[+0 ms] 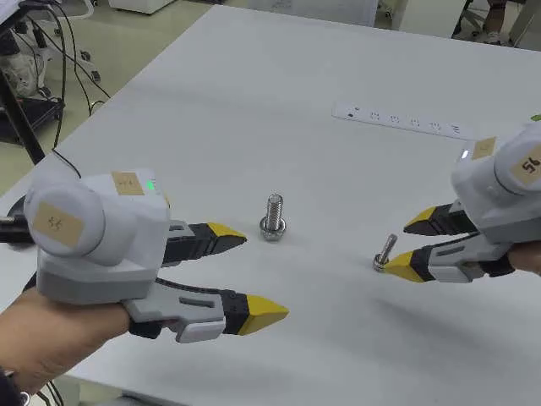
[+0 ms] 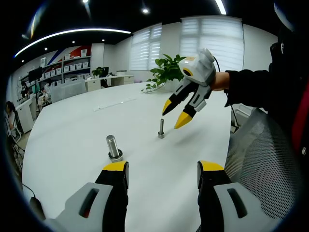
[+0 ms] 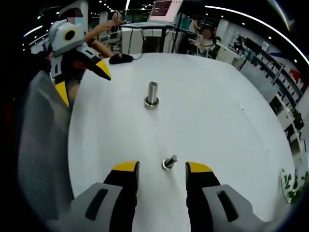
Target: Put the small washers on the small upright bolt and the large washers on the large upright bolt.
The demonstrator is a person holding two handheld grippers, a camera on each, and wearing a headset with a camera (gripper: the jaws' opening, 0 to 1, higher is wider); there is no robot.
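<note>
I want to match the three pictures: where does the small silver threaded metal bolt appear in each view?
Head view: the small silver threaded metal bolt is right of centre, beside the yellow tips of the right gripper.
Left gripper view: the bolt stands near centre, below the right gripper's tips.
Right gripper view: the bolt is low centre, at the gap between that gripper's own jaws.
Shared landmark: the large silver bolt.

Left gripper [image 1: 262, 277]: near left, jaws wide apart, yellow tips pointing right. Left hand [image 1: 51, 338] grips it from behind. Right gripper [image 1: 399, 247]: right side, jaws parted, tips angled left and down. Right hand [image 1: 528, 258] behind it, dark sleeve [image 2: 251, 87] on the arm.
</note>
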